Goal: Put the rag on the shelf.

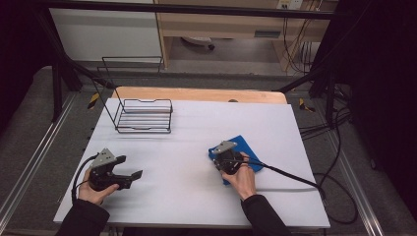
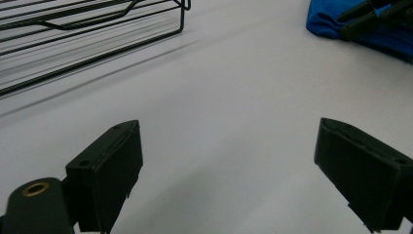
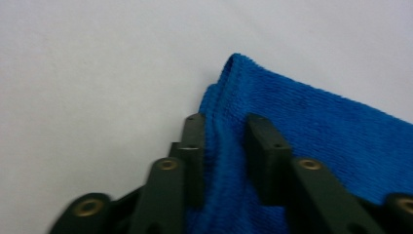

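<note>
right gripper (image 3: 221, 156) pinching blue towel (image 3: 311, 131) edge | left gripper (image 2: 229, 170) agape

White-covered table (image 1: 187, 172): black wire rack (image 1: 144, 116) far left, blue towel (image 1: 245, 147) right.

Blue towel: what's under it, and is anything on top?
The blue towel lies on the white table; the right gripper pinches its folded edge. Anything beneath is covered.

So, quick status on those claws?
Left claw open, holding nothing. Right claw shut on blue towel edge. Wire rack far off, nothing in the way.
</note>
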Demonstrator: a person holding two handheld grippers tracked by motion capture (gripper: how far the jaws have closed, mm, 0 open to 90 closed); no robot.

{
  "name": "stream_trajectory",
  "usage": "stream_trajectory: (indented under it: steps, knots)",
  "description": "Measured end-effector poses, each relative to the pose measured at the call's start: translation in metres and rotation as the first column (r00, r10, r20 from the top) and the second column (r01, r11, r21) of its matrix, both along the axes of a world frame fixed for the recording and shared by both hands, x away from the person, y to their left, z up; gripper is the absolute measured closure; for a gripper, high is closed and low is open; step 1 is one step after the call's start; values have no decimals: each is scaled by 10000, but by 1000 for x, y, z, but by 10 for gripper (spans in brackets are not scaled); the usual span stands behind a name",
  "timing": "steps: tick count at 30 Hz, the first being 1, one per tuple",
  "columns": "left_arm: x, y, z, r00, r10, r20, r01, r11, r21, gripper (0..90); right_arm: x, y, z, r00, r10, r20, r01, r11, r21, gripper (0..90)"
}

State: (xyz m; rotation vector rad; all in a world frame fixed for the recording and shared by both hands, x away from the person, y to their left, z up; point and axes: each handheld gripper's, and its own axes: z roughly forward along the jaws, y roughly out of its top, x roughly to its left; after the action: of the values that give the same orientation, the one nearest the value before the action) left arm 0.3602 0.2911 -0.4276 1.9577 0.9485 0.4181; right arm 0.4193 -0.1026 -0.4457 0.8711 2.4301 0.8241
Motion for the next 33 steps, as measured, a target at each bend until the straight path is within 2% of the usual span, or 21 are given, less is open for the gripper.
stream_trajectory:
  steps: [5,6,8,9,10,11,12,15,16,17,18,19,21,23,24,25,28,29,30,33]
  knots:
    - [0,0,0,10000,12,-4,-12,10000,-1,105,2,-2,1,9999,-123,-75,124,9998,139,832]
    - [0,0,0,10000,9,-1,-9,10000,11,105,3,-4,3,9996,-222,-175,229,9990,382,841]
    - [0,0,0,10000,23,-8,-23,10000,-11,105,3,-6,5,9995,-256,-183,265,9984,496,844]
    - [0,0,0,10000,24,-11,-24,10000,-10,104,3,-9,10,9991,-356,-209,374,9953,891,847]
    - [0,1,0,10000,26,-4,-26,10000,-9,104,3,-9,10,9991,-356,-209,374,9953,891,847]
    - [0,1,0,10000,33,-4,-33,10000,-12,105,2,-10,13,9991,-358,-222,380,9932,1096,847]
    - [1,1,0,10000,43,-6,-43,10000,-11,105,-1,-12,21,9992,-319,-255,354,9877,1520,847]
    - [1,1,0,10000,45,-1,-45,10000,12,105,-5,-11,29,9985,-259,-485,361,9738,2246,847]
    - [1,1,0,10000,38,5,-38,10000,19,105,-5,-11,29,9985,-259,-485,361,9738,2246,847]
    - [1,1,0,10000,42,6,-42,10000,23,105,-6,-9,31,9981,-218,-569,354,9678,2493,847]
    - [1,1,0,10000,46,2,-46,10000,21,105,-7,-5,35,9967,-120,-808,363,9515,3054,846]
    - [1,0,0,10000,63,-3,-63,10000,1,105,-7,-5,35,9967,-120,-808,363,9515,3054,846]
    - [1,1,0,10000,68,-4,-68,10000,15,105,-10,7,41,9960,39,-890,272,9380,3456,846]
    - [1,1,0,10000,83,-6,-83,10000,9,105,-10,12,42,9956,92,-928,246,9343,3558,845]
    - [1,1,0,10000,87,-7,-87,10000,6,105,-10,24,44,9954,155,-950,209,9283,3712,845]
    - [1,1,0,10000,85,2,-85,10000,11,105,-10,24,44,9954,155,-950,209,9283,3712,845]
    - [0,1,1,9999,108,15,-107,9999,-10,105,-8,43,42,9933,190,-1136,263,9227,3847,845]
    - [0,1,1,9999,112,18,-112,9999,-6,105,-6,55,40,9923,172,-1228,321,9209,3884,845]
    - [1,2,0,9999,121,7,-121,9999,-11,105,-6,55,40,9923,172,-1228,321,9209,3884,845]
    - [1,2,0,9999,103,-15,-103,9999,21,105,-3,72,38,9910,148,-1329,397,9163,3985,845]
